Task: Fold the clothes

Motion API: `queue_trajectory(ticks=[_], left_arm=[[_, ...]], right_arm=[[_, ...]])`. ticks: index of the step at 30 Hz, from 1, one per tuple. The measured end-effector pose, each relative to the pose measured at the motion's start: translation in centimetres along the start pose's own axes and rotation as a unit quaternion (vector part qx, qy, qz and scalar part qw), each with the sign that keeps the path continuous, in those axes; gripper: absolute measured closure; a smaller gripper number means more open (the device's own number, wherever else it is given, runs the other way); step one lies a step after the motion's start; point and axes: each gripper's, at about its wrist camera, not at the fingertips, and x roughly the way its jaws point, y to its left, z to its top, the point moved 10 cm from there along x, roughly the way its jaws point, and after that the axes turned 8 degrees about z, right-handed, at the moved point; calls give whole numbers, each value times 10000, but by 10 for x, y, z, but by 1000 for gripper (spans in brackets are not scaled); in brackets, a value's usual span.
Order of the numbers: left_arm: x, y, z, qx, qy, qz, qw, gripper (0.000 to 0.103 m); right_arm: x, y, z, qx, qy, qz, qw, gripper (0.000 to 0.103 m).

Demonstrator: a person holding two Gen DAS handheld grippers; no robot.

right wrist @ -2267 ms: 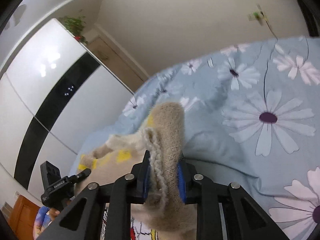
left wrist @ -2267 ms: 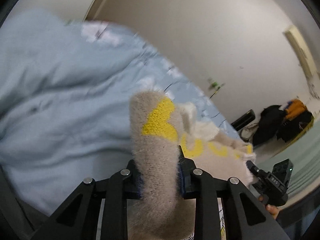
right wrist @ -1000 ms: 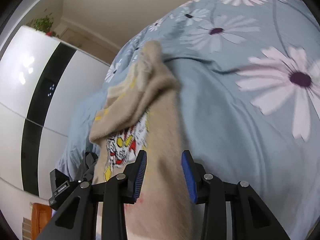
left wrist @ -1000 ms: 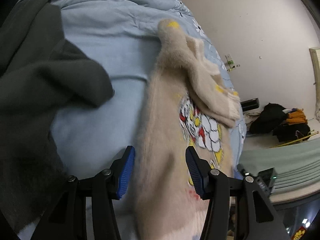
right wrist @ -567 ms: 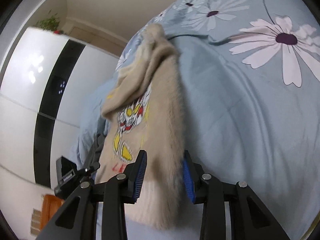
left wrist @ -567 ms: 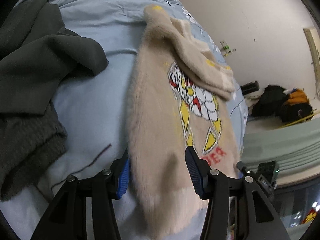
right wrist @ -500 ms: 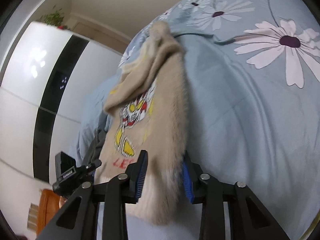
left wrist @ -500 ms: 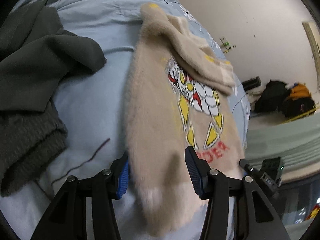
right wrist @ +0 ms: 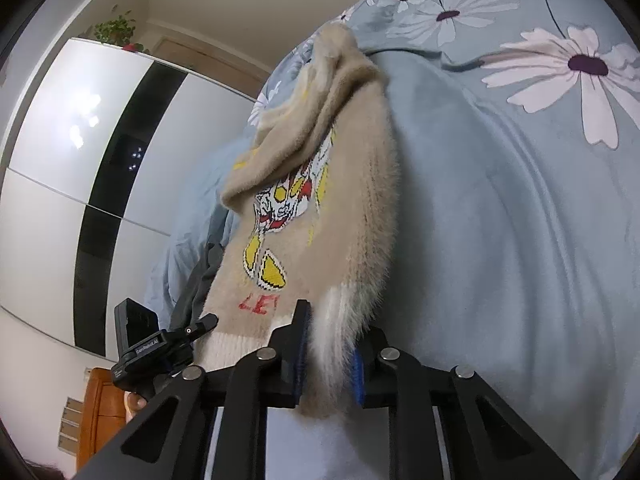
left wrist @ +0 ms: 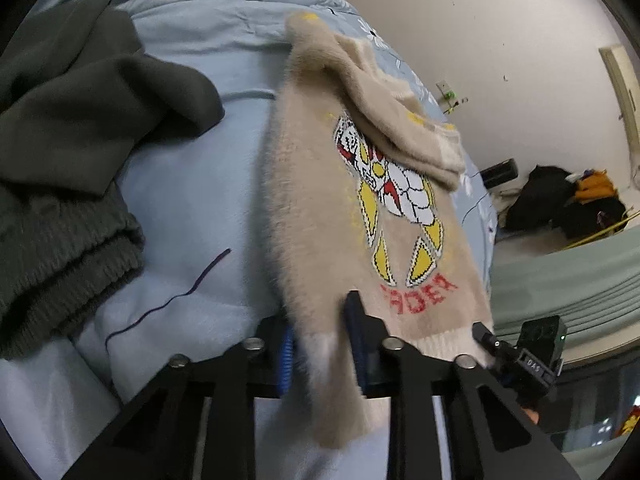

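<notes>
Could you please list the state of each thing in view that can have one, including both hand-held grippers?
Sweater: spread flat on the bed, picture side up, a sleeve folded across its top.
Left hand-held gripper: closing on the sweater's hem corner.
Right hand-held gripper: closing on the other hem corner.
Dark clothes: crumpled in a heap beside the sweater.
Bedcover: rumpled.

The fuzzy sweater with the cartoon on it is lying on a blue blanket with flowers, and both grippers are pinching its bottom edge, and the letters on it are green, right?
Nearly. The letters on the fuzzy sweater are red, not green; the left wrist view shows them. The rest holds: it lies on the blue flowered blanket, with the left gripper and right gripper pinching its bottom edge.
</notes>
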Motion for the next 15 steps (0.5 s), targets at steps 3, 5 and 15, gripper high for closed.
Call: queue_trajectory(ticks=[3,5,15], left_arm=[[-3,-1,0,-24,-54,-78,10000,91],[-8,-6,0,48,-141,-119,9998,93],[-22,-7,-2,115,-146,-221,9996,93]], right_arm=[[-3,5,2,-62,-28,6,10000,90],[-4,8,3,-98,-43,47,9999,92],[-13,26,10,-281,-117,255,9992,93]])
